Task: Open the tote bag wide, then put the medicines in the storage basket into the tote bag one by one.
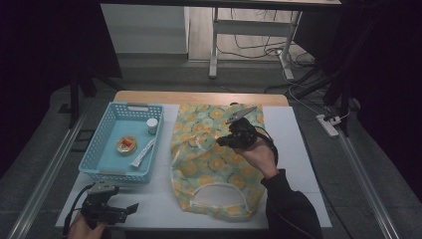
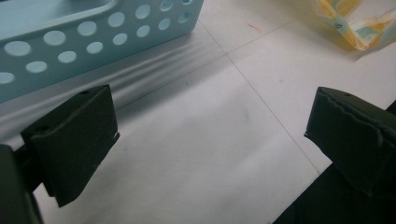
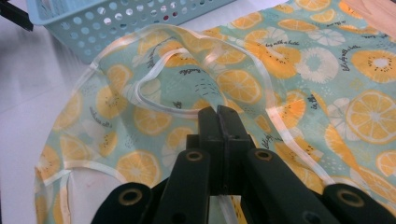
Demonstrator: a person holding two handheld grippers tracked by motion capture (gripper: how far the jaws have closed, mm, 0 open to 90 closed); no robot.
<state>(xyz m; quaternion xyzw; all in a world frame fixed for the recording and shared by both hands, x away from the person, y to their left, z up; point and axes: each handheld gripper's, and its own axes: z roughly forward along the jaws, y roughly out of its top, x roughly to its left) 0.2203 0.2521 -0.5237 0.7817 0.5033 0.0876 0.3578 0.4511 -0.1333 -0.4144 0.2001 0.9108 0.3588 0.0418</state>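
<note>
A thin bib-like cloth (image 1: 209,164) printed with orange slices lies flat on the white mat, its looped neck opening toward the front edge. My right gripper (image 1: 220,142) hovers over the cloth's middle with its jaws pressed together. In the right gripper view its tips (image 3: 218,111) rest at the cloth (image 3: 303,70) beside a curved white trim, and I cannot tell whether any fabric is pinched. My left gripper (image 1: 130,209) sits low at the front left corner of the table. It stands open (image 2: 210,135) over bare mat with nothing between its jaws.
A light blue perforated basket (image 1: 99,149) stands left of the cloth, holding a small white bottle (image 1: 152,125), a round tin (image 1: 126,145) and a white tube (image 1: 143,153). The basket's wall (image 2: 93,37) is close ahead of the left gripper. A desk frame and cables lie beyond the table.
</note>
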